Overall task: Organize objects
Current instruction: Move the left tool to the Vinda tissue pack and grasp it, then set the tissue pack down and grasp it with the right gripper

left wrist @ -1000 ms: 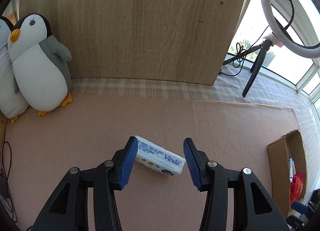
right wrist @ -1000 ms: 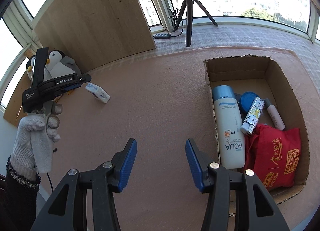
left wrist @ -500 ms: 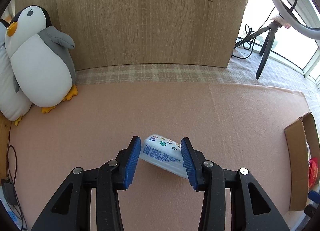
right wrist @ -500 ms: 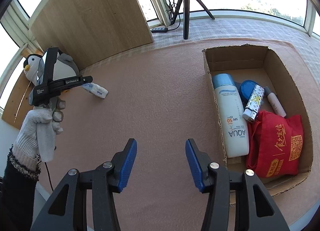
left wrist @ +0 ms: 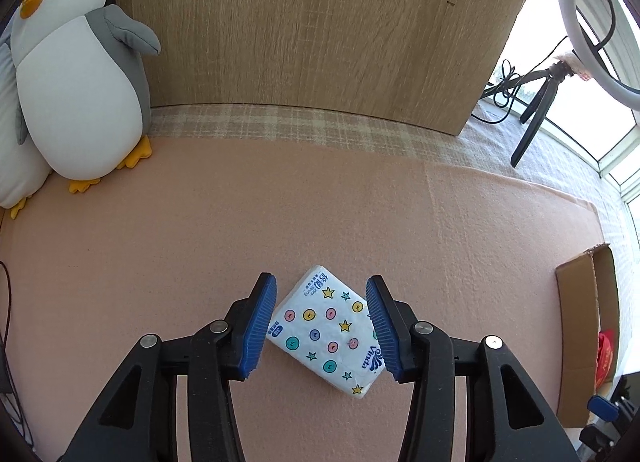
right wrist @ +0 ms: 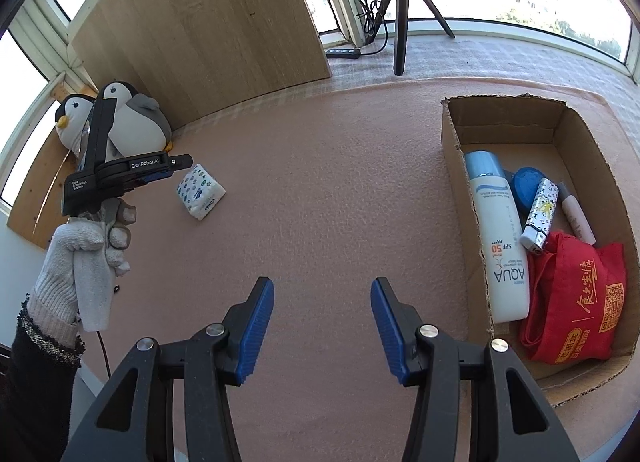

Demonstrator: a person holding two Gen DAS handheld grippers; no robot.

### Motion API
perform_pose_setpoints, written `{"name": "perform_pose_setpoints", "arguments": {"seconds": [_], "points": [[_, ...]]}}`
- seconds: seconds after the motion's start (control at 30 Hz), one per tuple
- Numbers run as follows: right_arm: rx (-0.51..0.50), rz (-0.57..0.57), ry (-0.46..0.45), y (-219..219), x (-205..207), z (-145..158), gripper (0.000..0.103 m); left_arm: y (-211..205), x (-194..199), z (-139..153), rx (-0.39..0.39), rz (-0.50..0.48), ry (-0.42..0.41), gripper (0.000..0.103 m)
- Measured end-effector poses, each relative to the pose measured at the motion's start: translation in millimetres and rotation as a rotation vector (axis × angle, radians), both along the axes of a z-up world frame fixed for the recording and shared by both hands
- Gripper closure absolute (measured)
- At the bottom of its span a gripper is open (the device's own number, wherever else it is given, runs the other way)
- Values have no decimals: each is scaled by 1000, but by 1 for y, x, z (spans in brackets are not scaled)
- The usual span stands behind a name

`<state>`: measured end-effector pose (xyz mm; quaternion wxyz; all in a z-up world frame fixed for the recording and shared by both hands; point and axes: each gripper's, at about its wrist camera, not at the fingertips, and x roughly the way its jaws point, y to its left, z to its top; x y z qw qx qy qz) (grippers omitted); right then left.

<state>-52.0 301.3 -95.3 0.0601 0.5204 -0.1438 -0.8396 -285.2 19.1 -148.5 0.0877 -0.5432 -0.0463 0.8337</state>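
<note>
Left gripper pointing steeply down over pink tabletop, jaws abt half open, just been opening a little. Tissue pack lying flat on tabletop between blue pads, turned diagonal to them; white wrap w/ coloured dots + stars, "Vinda" print near right pad. Right pad overlapping pack's edge in left wrist view, left pad just beside it w/ slim gap; can't tell if either pad actually touching, no squeeze visible. From right wrist view same pack sitting on tabletop just past tip of left gripper, gloved hand on handle.

Right gripper hovering over bare tabletop, jaws abt half open, nothing between them.

Cardboard box well apart from pack, at right side of tabletop. Inside: white sunscreen bottle along left wall, blue round lid beside it, patterned small case, slim tube, red cloth bag at near end.

Two plush penguins at far left, against wooden board standing upright at back. Ring-light tripod behind, by windows. Checked cloth strip under board's foot.
</note>
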Motion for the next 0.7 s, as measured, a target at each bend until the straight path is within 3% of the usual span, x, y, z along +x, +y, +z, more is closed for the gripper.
{"name": "perform_pose_setpoints", "arguments": {"seconds": [0.33, 0.7], "points": [[-16, -30, -10, 14, 6, 1, 56, 16, -2, -22, -29, -31, -32, 52], [-18, -19, -7, 17, 6, 1, 56, 59, 48, -31, 39, -139, -23, 59]]}}
